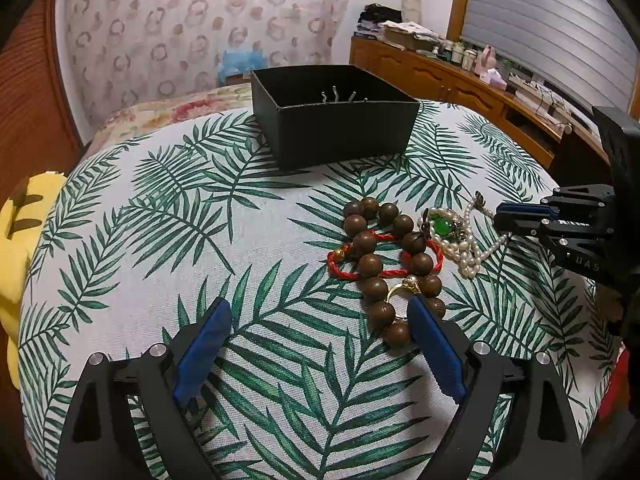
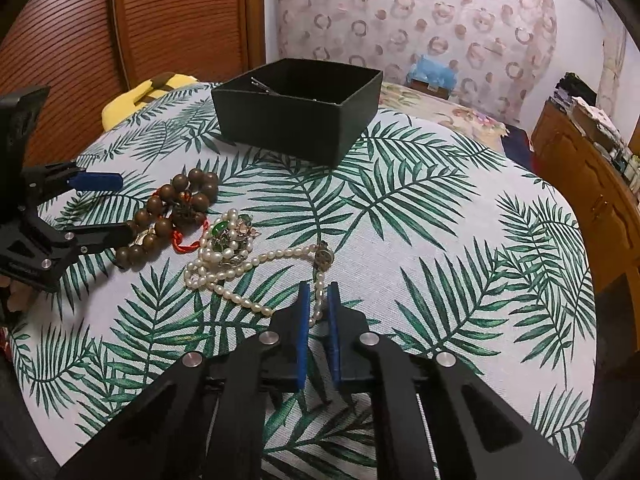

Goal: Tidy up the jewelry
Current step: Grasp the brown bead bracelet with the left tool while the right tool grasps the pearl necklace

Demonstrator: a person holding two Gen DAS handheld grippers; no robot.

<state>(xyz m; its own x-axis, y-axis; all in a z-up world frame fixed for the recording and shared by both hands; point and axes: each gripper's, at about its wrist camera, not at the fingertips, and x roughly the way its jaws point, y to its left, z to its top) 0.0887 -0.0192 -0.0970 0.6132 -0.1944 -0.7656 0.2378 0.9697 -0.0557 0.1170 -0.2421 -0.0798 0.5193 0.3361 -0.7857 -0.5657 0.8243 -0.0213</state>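
Note:
A tangle of jewelry lies on the leaf-print cloth point(image 1: 192, 216): a brown wooden bead bracelet point(image 1: 370, 266) point(image 2: 164, 226), a red cord point(image 1: 340, 268), a gold ring point(image 1: 400, 290), a green pendant point(image 1: 442, 226) point(image 2: 218, 230) and a pearl necklace point(image 1: 472, 256) point(image 2: 224, 272). My left gripper point(image 1: 320, 306) point(image 2: 124, 206) stands wide open, its right finger against the near beads and nothing between its pads. My right gripper point(image 2: 318, 286) point(image 1: 496, 218) has its jaws nearly together on a loose end of the pearl strand. A black open box point(image 1: 336, 132) point(image 2: 296, 120) with a few hairpins point(image 1: 340, 96) stands behind.
A yellow cushion point(image 1: 16, 240) point(image 2: 132, 100) sits off the table's left edge. A wooden dresser point(image 1: 460, 80) point(image 2: 580, 168) loaded with small items runs along the right. A slatted wooden door point(image 2: 120, 20) and a patterned curtain stand behind.

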